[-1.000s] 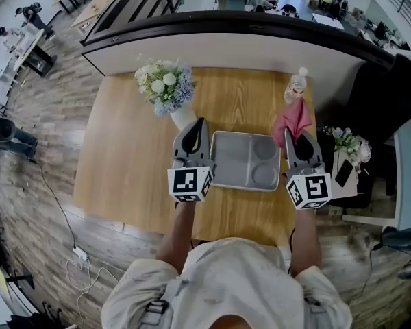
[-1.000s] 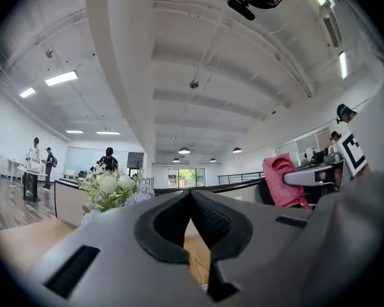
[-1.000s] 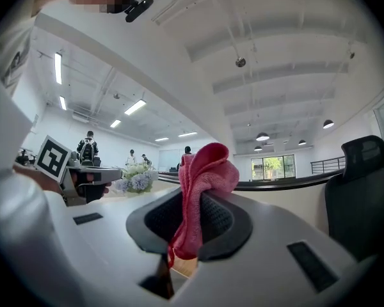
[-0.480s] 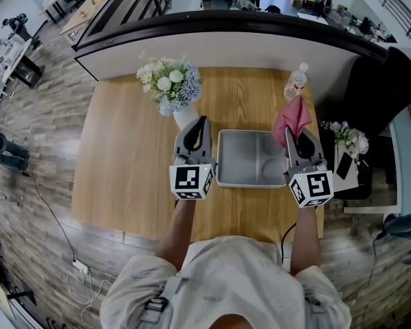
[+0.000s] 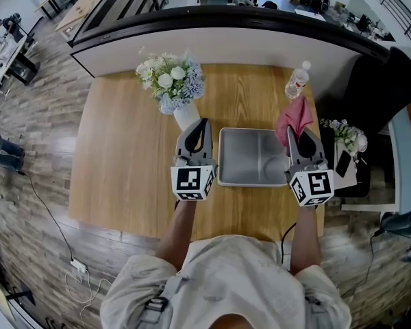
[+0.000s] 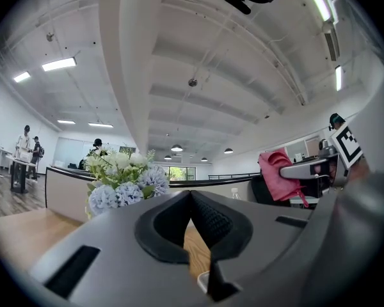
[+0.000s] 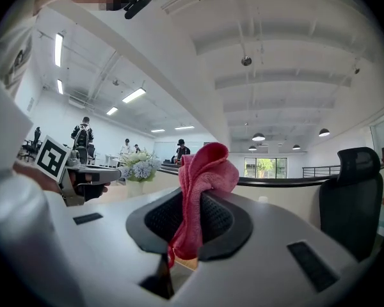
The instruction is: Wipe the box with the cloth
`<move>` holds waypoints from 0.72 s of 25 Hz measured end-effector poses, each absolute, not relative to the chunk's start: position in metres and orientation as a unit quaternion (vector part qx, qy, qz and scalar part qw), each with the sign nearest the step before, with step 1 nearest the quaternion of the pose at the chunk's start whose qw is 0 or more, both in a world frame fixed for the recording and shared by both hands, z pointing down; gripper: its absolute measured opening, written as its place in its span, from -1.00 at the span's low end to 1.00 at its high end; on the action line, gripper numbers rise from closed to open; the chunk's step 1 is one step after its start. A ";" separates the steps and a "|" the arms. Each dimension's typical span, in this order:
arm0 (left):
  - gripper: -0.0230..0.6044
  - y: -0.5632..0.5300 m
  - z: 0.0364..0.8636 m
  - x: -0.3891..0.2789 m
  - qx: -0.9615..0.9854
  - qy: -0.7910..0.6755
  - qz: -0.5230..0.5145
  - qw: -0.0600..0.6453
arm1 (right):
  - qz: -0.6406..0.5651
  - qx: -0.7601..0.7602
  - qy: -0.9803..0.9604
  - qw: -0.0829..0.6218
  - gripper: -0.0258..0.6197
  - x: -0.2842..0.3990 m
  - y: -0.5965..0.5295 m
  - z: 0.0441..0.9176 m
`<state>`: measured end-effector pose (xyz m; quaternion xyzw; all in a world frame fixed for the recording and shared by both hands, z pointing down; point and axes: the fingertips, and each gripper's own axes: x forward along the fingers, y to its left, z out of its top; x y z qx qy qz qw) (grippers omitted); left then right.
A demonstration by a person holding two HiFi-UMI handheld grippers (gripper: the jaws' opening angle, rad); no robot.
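The head view looks steeply down onto the table (image 5: 123, 177). Each gripper view sits close behind its own fingers (image 6: 211, 222), facing forward and tilted up. All three share the flowers (image 6: 118, 178); right of its fingers, the left gripper view seems to catch the right gripper (image 6: 287, 170).

Bright, even light from ceiling strip lamps (image 6: 57, 63) fills the hall; shadows on the table (image 5: 123, 149) fall faint and soft; far windows (image 7: 265, 167) wash out pale; fisheye lenses bend straight lines and blacken both gripper views' corners; the cloth (image 7: 205, 171) reads sharp, distant figures small and hazy.
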<state>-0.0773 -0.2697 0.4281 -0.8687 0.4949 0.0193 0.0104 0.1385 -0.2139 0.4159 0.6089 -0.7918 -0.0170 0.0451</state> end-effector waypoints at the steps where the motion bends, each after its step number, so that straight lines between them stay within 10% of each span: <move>1: -0.88 -0.270 0.428 -0.077 -0.869 0.495 0.019 0.010 | -0.017 0.609 -0.792 0.051 -0.72 0.138 -0.215 0.417; 18: -0.88 -0.263 0.442 -0.076 -0.866 0.499 0.009 0.006 | -0.048 0.572 -0.799 0.180 -0.72 0.129 -0.232 0.445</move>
